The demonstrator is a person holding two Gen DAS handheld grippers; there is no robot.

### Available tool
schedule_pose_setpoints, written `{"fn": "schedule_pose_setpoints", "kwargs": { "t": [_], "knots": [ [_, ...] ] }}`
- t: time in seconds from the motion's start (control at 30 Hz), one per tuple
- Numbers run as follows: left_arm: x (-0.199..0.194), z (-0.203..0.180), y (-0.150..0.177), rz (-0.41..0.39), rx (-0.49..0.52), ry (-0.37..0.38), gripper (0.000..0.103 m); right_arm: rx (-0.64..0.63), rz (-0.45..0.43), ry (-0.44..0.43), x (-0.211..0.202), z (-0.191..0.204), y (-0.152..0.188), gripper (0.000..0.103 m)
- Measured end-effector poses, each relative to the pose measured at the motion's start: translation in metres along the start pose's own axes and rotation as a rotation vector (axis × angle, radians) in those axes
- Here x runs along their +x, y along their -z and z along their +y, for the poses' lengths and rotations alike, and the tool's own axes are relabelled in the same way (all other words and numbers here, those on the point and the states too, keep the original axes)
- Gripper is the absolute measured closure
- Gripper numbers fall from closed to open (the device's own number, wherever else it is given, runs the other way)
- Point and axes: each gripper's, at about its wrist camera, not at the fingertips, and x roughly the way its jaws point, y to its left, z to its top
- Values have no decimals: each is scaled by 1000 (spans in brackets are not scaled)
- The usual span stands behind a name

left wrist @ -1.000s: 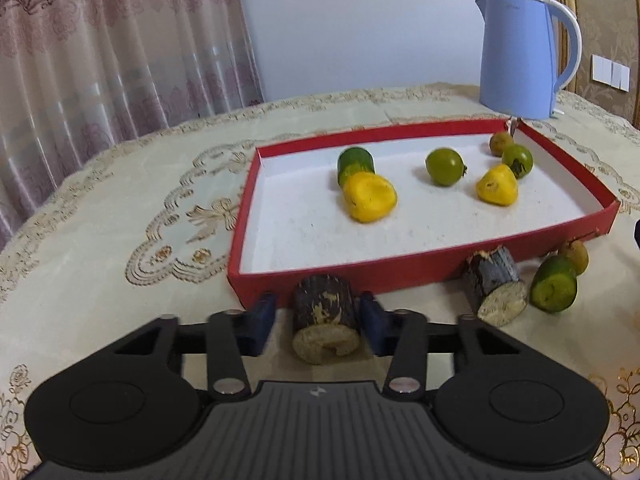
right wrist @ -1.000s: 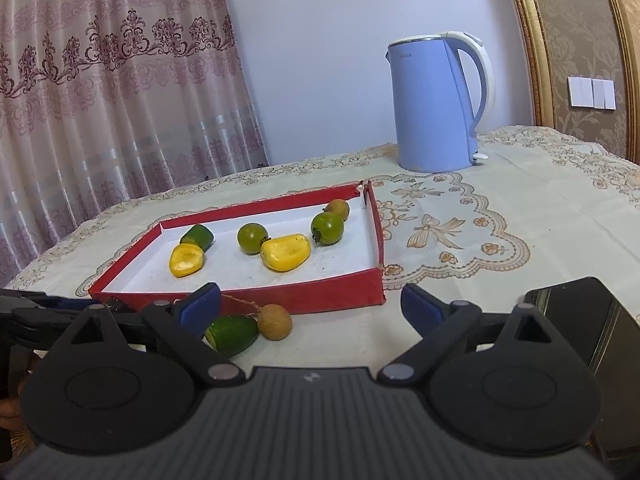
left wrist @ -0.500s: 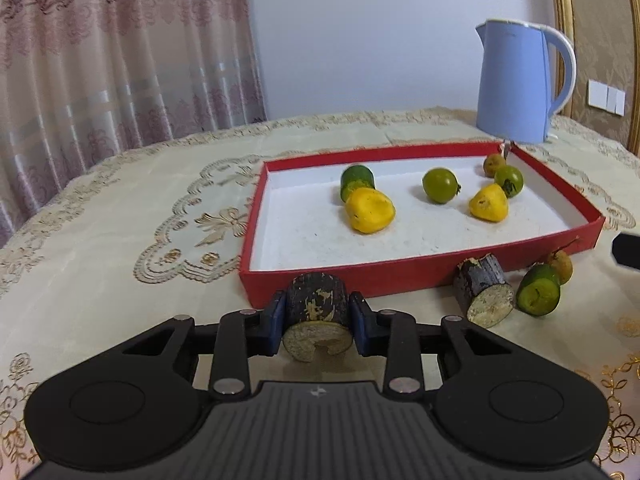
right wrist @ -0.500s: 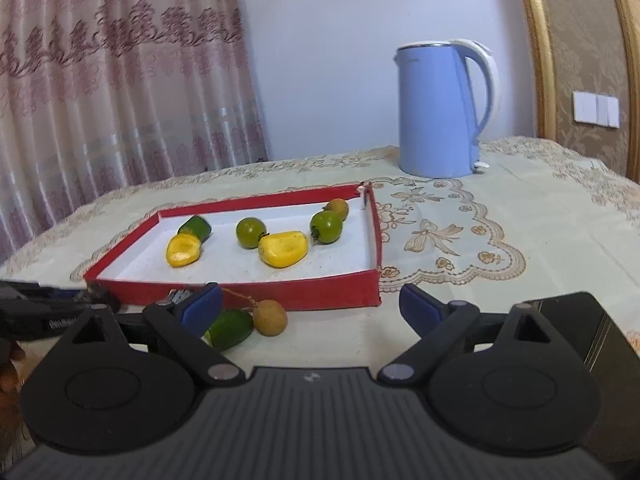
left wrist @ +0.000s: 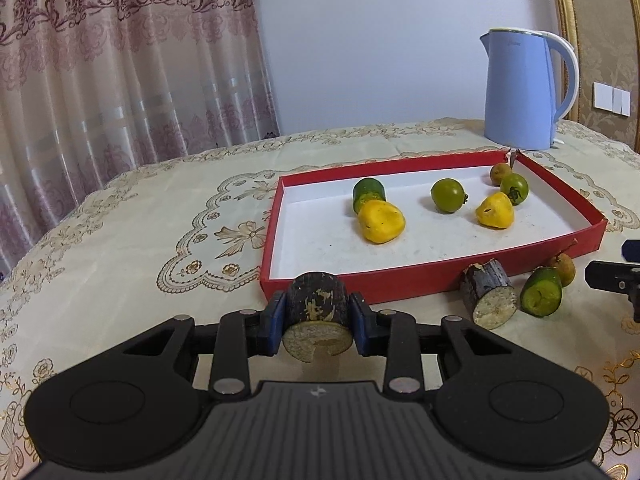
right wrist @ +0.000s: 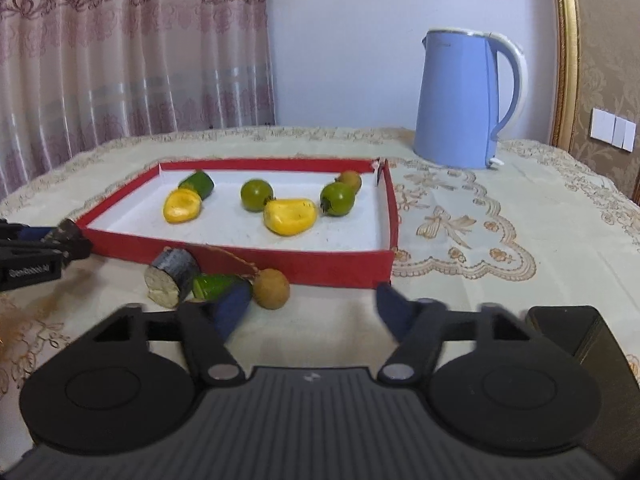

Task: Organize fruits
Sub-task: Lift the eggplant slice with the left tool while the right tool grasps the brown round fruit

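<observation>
My left gripper [left wrist: 318,322] is shut on a dark sugarcane piece [left wrist: 317,312] and holds it just above the cloth, in front of the red tray [left wrist: 400,278]. The tray holds several green, yellow and brown fruits. Outside its front wall lie a second sugarcane piece [left wrist: 487,299], a green cut fruit [left wrist: 541,297] and a small brown fruit [left wrist: 563,268]. My right gripper [right wrist: 314,314] is open and empty, low over the cloth, with the brown fruit [right wrist: 272,289] just ahead of its left finger. The left gripper shows at the left edge of the right wrist view [right wrist: 60,242].
A blue kettle [left wrist: 520,92] stands behind the tray's far right corner. A dark flat object [right wrist: 576,336] lies on the cloth by my right gripper's right side. Curtains hang behind the table at the left.
My left gripper closed on the sugarcane piece and lifted it slightly. My right gripper moved forward and left toward the fruits in front of the tray.
</observation>
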Motion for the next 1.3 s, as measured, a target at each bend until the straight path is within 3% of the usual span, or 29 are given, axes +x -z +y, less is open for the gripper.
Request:
{"fn": "schedule_pose_setpoints", "kwargs": {
  "t": [0.47,0.6,0.7,0.73,0.97,1.13,1.3],
  "knots": [
    [-4,1,-2,-8,3,-6,70,-78,59,7,23,16,-7,46],
    [-4,1,-2,-7,1,-8,70,-31,40,-85,14,11,-11,52],
    [-3,1,-2,-1,0,-7,70,-78,52,-11,20,14,-10,50],
    [-3,1,-1,-2,2,-5,70,-75,62,-26,22,14,-9,50],
    [-2,1,-1,2,1,-11,70,-110,89,-42,32,24,-9,58],
    [-2,1,-1,1,1,-12,70,-116,99,-86,34,31,-10,79],
    [-4,0,-1,-1,1,-8,70,-109,92,-66,30,30,-9,80]
  ]
}}
